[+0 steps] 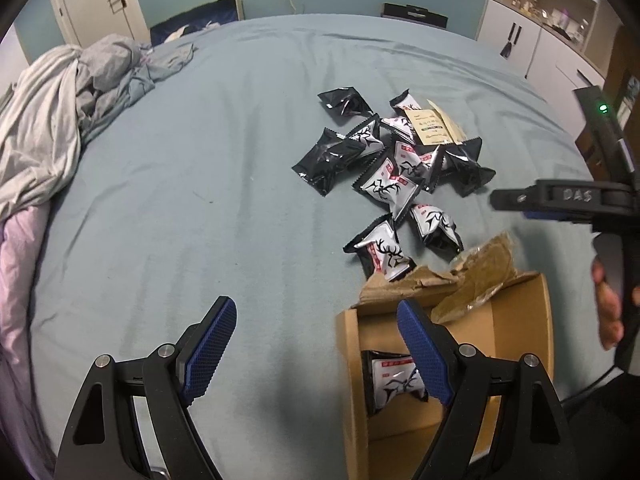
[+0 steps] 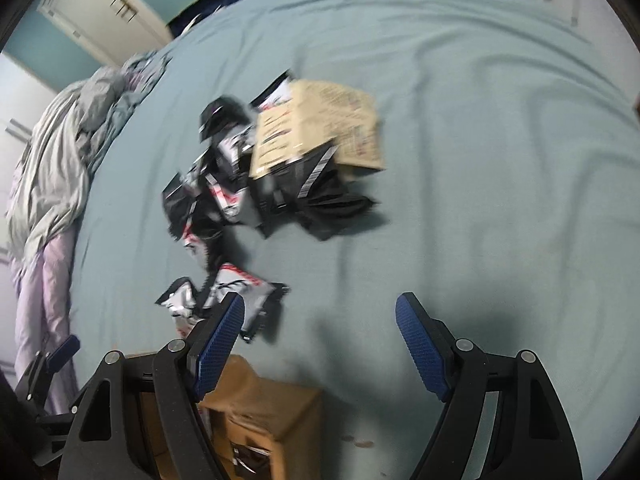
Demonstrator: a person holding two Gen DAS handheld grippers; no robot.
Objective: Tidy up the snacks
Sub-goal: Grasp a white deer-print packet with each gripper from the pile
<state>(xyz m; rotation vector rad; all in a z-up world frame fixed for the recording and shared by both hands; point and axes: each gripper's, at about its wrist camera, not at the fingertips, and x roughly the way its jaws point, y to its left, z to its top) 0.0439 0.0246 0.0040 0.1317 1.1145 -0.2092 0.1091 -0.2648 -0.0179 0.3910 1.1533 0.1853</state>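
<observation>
Snacks lie scattered beyond both grippers' wide, empty fingers, near box.

We look through two fisheye cameras, each one above its own gripper and facing steeply down onto the bed. The left view is sharp and near the box, with the snacks a little further ahead. The right view is blurred and looks from the other side of the box. Both views share the snacks, the box and the bedding.
</observation>
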